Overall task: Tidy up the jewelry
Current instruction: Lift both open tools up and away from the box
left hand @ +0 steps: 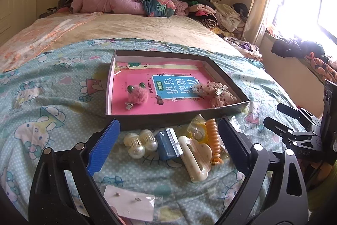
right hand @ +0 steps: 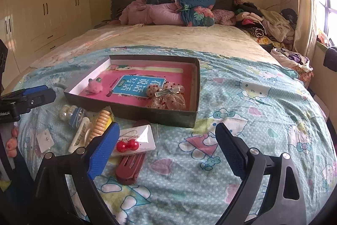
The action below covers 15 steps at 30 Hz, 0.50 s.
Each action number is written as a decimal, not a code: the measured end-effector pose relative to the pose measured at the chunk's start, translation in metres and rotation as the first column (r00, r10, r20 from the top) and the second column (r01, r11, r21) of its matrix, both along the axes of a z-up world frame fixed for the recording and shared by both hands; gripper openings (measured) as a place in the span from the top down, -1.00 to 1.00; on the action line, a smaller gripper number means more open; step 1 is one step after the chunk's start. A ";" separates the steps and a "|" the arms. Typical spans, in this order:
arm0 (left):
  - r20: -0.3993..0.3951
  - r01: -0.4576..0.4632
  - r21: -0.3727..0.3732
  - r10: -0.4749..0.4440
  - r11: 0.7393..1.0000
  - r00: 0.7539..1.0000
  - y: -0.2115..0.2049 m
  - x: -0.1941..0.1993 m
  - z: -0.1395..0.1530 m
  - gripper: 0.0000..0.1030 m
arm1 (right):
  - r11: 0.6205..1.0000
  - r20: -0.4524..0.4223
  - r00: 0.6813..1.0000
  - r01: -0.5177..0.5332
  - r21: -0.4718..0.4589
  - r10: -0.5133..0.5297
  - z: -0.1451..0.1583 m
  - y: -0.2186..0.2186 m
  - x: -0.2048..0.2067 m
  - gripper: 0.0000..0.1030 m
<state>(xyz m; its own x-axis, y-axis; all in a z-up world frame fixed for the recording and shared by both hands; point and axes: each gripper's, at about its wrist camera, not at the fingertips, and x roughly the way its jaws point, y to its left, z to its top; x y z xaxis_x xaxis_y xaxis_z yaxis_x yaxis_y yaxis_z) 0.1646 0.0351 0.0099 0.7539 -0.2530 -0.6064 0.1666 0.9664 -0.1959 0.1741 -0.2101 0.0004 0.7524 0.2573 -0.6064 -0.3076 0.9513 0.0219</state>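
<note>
Both claws empty, jaws apart: left claw [left hand: 169,147] over the loose pile, right claw [right hand: 166,149] near the red earrings [right hand: 127,145]. Box [left hand: 185,117] on the bed holds only the pink fuzzy clip [left hand: 134,95] and lace bow clip [left hand: 217,92]. Cream claw clip [left hand: 197,158], pearl clips [left hand: 141,142], orange coil tie [left hand: 213,136] not yet in; most of the job looks left.

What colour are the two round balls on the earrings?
Bright red. The earrings show best in the right wrist view.

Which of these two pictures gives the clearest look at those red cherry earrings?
The right wrist view: the red cherry earrings lie on their white card on the bedspread, just in front of the open right gripper. The left wrist view does not show them at all.
</note>
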 end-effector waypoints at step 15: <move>-0.052 0.010 0.031 -0.008 0.999 0.999 -0.007 -0.023 -0.023 -0.74 | 0.998 -0.038 0.998 -0.054 -0.029 0.053 -0.020 0.005 -0.020 -0.79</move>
